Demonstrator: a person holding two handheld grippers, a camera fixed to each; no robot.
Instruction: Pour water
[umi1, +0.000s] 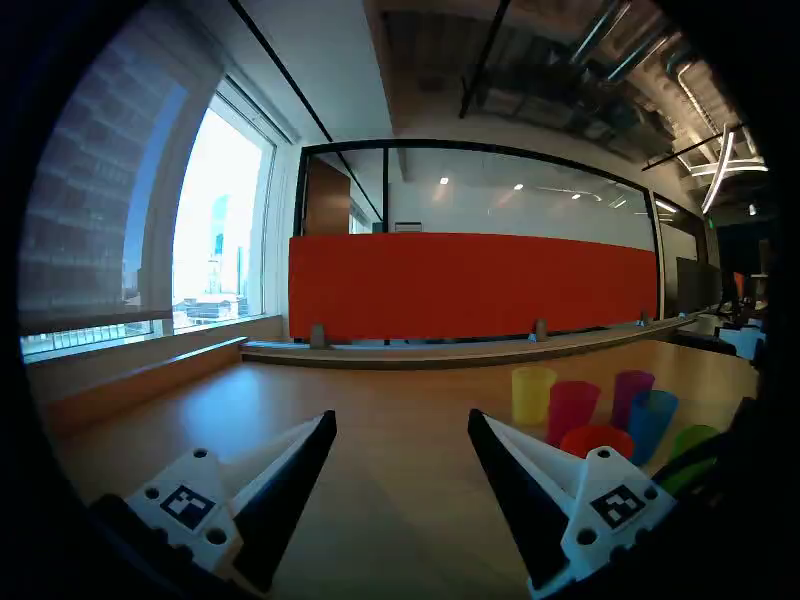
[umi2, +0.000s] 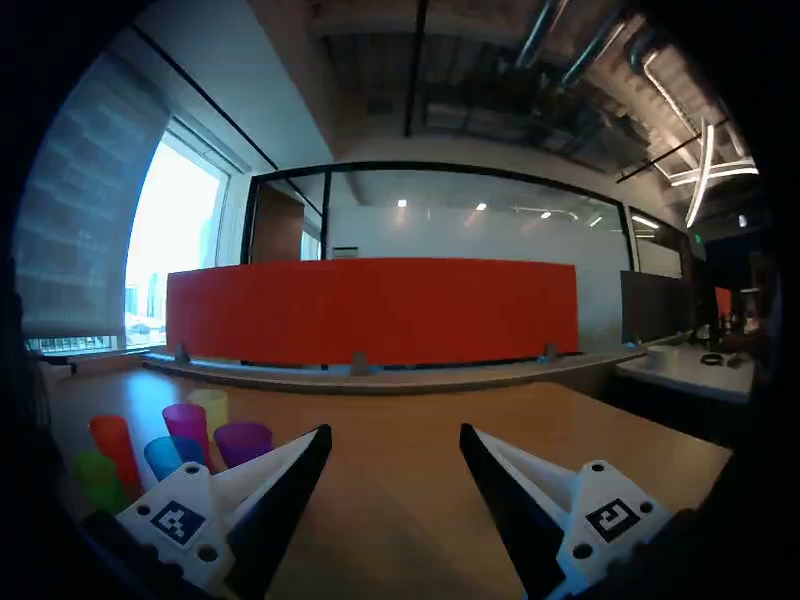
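Several coloured plastic cups stand together on a wooden table (umi1: 400, 400). In the left gripper view they sit right of my left gripper (umi1: 402, 428): a yellow cup (umi1: 531, 393), a pink cup (umi1: 571, 410), a purple cup (umi1: 631, 393), a blue cup (umi1: 653, 422), a red cup (umi1: 596, 440) and a green cup (umi1: 692, 440). That gripper is open with nothing between its fingers. In the right gripper view the cups stand to the left: a red cup (umi2: 113, 442), a magenta cup (umi2: 186, 424), a purple cup (umi2: 243, 442), a blue cup (umi2: 167, 456). My right gripper (umi2: 395, 438) is open and holds nothing.
A red partition (umi1: 470, 285) runs along the table's far edge. A large window (umi1: 215, 235) lies to the left, with a wooden ledge (umi1: 130, 370) under it. Another desk (umi2: 690, 370) stands to the right in the right gripper view.
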